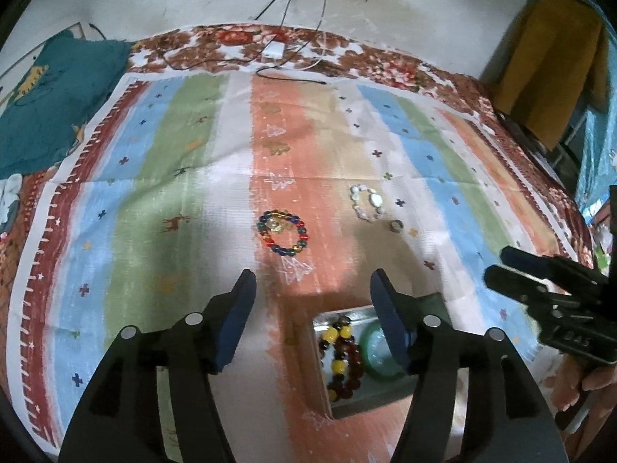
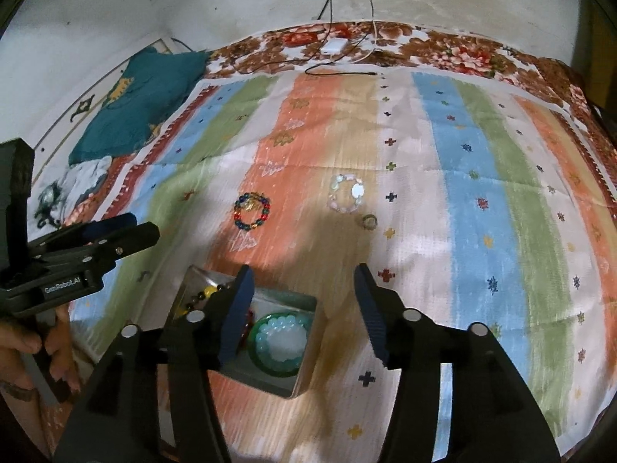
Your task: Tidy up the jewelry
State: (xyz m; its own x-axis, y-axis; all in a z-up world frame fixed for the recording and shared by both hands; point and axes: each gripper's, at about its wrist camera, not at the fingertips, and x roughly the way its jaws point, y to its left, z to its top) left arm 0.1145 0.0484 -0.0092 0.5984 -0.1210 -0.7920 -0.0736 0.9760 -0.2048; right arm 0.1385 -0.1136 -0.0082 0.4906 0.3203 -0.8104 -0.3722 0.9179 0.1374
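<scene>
Both hand-held grippers, left (image 1: pixel 312 289) and right (image 2: pixel 304 285), hovering wide open, gripping nothing; multicolour bracelet (image 1: pixel 283 233), pale bracelet (image 1: pixel 366 202), ring (image 1: pixel 395 225) lying loose beyond tin (image 2: pixel 304 366); ring risking slipping from wide pads

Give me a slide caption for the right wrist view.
Open right gripper above jewelry box; multicolored bracelet, pale bracelet and ring await on striped cloth.

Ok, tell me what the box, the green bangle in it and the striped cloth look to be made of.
Box: looks like thin metal, grey with a dull sheen on its walls; could be tin.
Green bangle: smooth, glossy, translucent ring, so jade, glass or resin; the look leaves it open.
Striped cloth: woven fabric, matte, with fold creases and a faded print.
</scene>
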